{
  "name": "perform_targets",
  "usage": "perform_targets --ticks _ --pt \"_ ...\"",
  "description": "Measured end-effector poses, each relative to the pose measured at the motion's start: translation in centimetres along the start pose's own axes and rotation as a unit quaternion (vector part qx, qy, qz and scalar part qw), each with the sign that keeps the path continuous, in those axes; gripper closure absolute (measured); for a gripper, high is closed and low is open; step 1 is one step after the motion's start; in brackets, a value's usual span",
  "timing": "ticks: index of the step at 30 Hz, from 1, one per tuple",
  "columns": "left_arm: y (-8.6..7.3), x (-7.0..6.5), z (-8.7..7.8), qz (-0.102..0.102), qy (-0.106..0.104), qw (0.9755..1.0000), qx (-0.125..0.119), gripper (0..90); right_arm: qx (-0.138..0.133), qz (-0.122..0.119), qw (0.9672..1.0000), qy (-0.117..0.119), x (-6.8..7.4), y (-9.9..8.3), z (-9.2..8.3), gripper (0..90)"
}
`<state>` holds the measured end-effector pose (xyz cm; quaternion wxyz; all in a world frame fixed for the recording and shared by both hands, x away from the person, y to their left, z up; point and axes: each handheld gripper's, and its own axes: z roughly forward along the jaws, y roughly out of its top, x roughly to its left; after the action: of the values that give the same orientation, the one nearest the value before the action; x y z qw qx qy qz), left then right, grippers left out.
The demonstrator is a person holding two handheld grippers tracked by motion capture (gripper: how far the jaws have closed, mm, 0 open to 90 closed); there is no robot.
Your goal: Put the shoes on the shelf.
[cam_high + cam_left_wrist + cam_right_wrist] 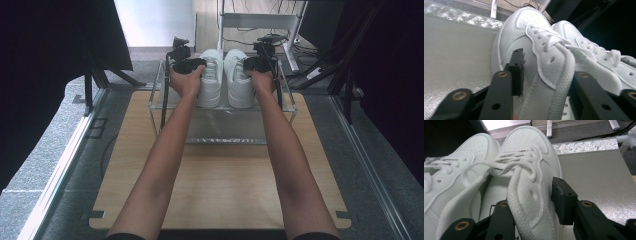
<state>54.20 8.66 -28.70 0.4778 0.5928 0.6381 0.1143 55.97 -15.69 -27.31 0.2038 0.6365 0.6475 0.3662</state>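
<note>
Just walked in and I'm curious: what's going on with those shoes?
A person holds a two-jaw tool in each hand at a pair of white sneakers on a clear rack with a silvery shelf. The left tool straddles the collar of the left sneaker, and the right tool that of the right sneaker. Both tools' jaws stand apart, not pinching.

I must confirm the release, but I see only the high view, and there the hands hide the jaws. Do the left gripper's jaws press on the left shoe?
Observer: No. The left gripper straddles the collar of the left shoe, jaws open.
Operator: And the right gripper?
Observer: The right gripper straddles the outer collar wall of the right shoe; its outer pad seems just off the leather.
</note>
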Motion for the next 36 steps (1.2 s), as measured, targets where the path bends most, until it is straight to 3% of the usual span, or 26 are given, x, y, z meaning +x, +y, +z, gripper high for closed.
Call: perform_targets --ticks 3,6,7,8,9,11,13,16,17,19,20,21,23,25,28,36 --pt "0.3 0.5 -0.7 -0.008 -0.030 0.9995 0.001 50.6 -0.032 0.004 0.9991 0.027 -0.6 -0.1 -0.9 49.9" --pt "0.6 0.6 -2.2 -0.004 -0.042 0.9990 -0.015 51.3 -0.043 -0.004 0.9983 0.040 -1.0 -0.1 -1.7 47.4" --pt "0.9 0.6 -3.3 0.004 -0.048 0.9984 -0.028 52.8 -0.057 -0.003 0.9969 0.054 -1.5 0.0 -2.8 47.4" --pt "0.9 0.6 -3.3 0.004 -0.048 0.9984 -0.028 54.1 -0.057 -0.003 0.9969 0.054 -1.5 0.0 -2.8 47.4" --pt "1.0 0.5 -3.9 0.010 -0.048 0.9983 -0.033 55.5 -0.078 -0.008 0.9946 0.069 -1.8 0.0 -4.0 47.4" --pt "1.0 0.5 -5.0 0.023 -0.052 0.9975 -0.041 57.3 -0.081 -0.014 0.9938 0.075 -1.9 -0.1 -4.6 47.5" --pt "0.9 0.5 -5.8 0.044 -0.068 0.9958 -0.042 62.4 -0.092 -0.032 0.9917 0.084 -2.0 -0.4 -5.7 49.5" --pt "0.4 0.7 -7.1 0.078 -0.069 0.9939 -0.034 68.3 -0.100 -0.041 0.9893 0.098 -2.4 -1.1 -7.2 55.2" --pt "0.0 1.0 -8.0 0.088 -0.069 0.9931 -0.035 72.5 -0.104 -0.049 0.9879 0.104 -2.9 -1.7 -8.1 60.9" --pt "-0.2 1.3 -8.5 0.090 -0.073 0.9926 -0.035 75.3 -0.108 -0.054 0.9868 0.108 -3.1 -2.0 -8.6 64.5" --pt "-0.4 1.6 -8.9 0.093 -0.072 0.9924 -0.036 81.5 -0.107 -0.067 0.9858 0.111 -3.8 -2.7 -9.3 71.1" --pt "-0.8 2.4 -9.3 0.106 -0.054 0.9924 -0.031 84.4 -0.101 -0.071 0.9859 0.112 -4.2 -3.0 -9.5 73.1" --pt "-1.1 3.0 -9.5 0.103 -0.055 0.9928 -0.025 87.7 -0.097 -0.075 0.9860 0.113 -4.6 -3.4 -9.6 75.7" --pt "-2.2 4.4 -9.7 0.088 -0.073 0.9932 -0.020 89.5 -0.082 -0.098 0.9851 0.115 -5.5 -4.7 -9.8 80.8" --pt "-3.3 5.3 -9.6 0.086 -0.088 0.9924 -0.008 89.8 -0.075 -0.116 0.9841 0.111 -6.2 -6.2 -9.4 85.3" --pt "-5.5 6.8 -8.1 0.076 -0.091 0.9929 0.014 89.7 -0.055 -0.113 0.9846 0.122 -7.0 -8.7 -7.3 89.7"
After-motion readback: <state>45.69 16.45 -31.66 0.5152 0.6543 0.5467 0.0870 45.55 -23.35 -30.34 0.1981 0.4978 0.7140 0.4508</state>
